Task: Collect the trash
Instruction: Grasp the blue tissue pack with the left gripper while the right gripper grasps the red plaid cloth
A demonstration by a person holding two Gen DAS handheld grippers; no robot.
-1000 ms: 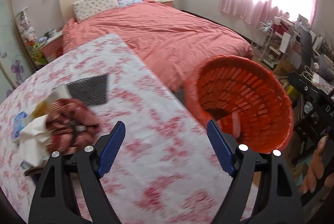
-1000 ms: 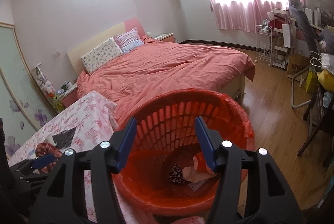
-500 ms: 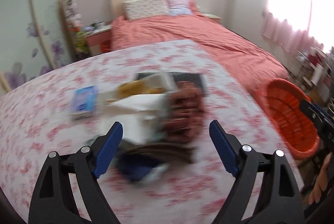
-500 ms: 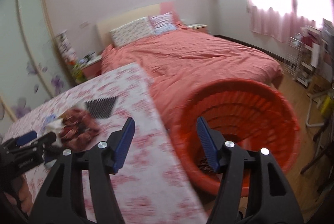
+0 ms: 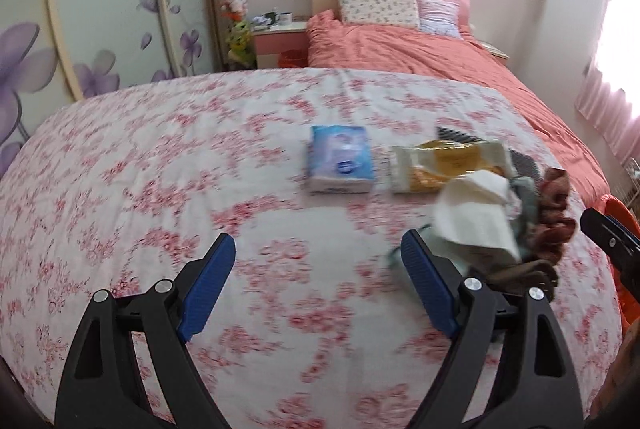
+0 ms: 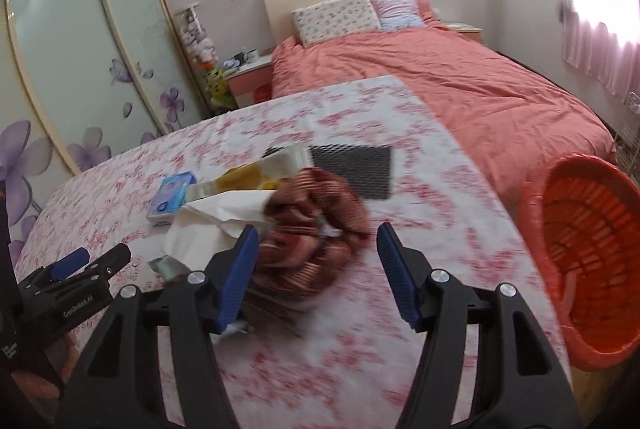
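Ahead of both claws now lies the flowered table [image 5: 168, 157] with its litter, where a second ago the right claw looked down into the orange basket [image 6: 576, 249] and the left looked past the basket's rim; both have swung back from a drop, so the next pickup is about to begin. That basket now stands off the table edge, far right of the right claw [image 6: 316, 265], and its contents cannot be seen from here. Just before the right claw, whose jaws stand part open and empty, sits the reddish wrapper [image 6: 316, 221]. White paper [image 5: 476, 213] lies right of the left claw [image 5: 316, 285], wide open and empty, with a yellow packet [image 5: 444, 161] and blue tissue pack [image 5: 340, 157] further ahead
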